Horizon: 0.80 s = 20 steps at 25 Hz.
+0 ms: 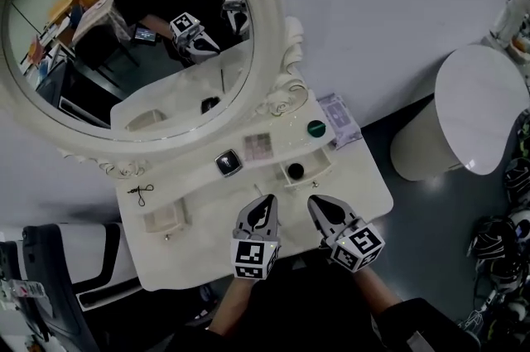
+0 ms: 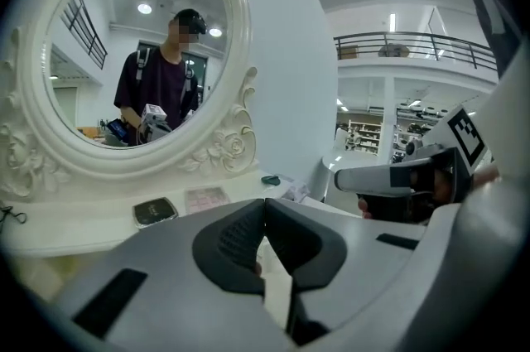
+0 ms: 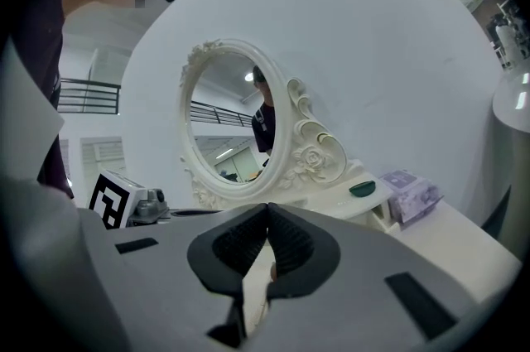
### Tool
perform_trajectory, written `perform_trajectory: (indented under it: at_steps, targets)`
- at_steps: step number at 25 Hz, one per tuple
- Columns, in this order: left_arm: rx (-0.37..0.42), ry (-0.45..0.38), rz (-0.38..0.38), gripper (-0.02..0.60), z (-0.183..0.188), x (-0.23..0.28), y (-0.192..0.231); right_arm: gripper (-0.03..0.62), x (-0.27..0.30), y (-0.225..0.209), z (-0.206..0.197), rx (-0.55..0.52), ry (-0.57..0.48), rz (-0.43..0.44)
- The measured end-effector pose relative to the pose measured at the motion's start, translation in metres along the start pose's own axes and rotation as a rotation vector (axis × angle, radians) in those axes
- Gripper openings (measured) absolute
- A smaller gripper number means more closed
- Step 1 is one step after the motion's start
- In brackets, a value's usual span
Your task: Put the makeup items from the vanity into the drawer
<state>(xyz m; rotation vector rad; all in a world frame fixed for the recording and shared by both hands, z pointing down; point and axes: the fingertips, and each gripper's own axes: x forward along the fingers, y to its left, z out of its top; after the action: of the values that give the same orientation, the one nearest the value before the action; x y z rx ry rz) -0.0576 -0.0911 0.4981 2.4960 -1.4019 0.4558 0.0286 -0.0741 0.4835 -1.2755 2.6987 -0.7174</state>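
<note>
On the white vanity, a black compact and a pink palette lie on the shelf under the oval mirror, with a green round lid further right. A small drawer stands pulled out with a black round item inside. My left gripper and right gripper hover side by side over the vanity's front, both shut and empty. In the left gripper view the shut gripper faces the compact and palette. The right gripper faces the green lid.
A purple box sits at the vanity's right end. A thin black looped item lies at the left, near a second small drawer. A round white stool stands to the right, and a dark chair at the lower left.
</note>
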Motion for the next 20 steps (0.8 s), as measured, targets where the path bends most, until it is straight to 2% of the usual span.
perform_trajectory:
  at_steps: [7,11,20]
  targets:
    - [-0.034,-0.015,0.074,0.015,-0.009,-0.032,0.025,0.023,0.019,0.031,-0.009,-0.02,0.027,0.069]
    - [-0.048,-0.021,0.097,0.015,-0.014,-0.043,0.034,0.023,0.026,0.041,-0.019,-0.037,0.064,0.072]
    - [-0.118,0.029,0.122,0.015,-0.054,-0.058,0.042,0.026,0.049,0.043,-0.105,-0.094,0.358,0.032]
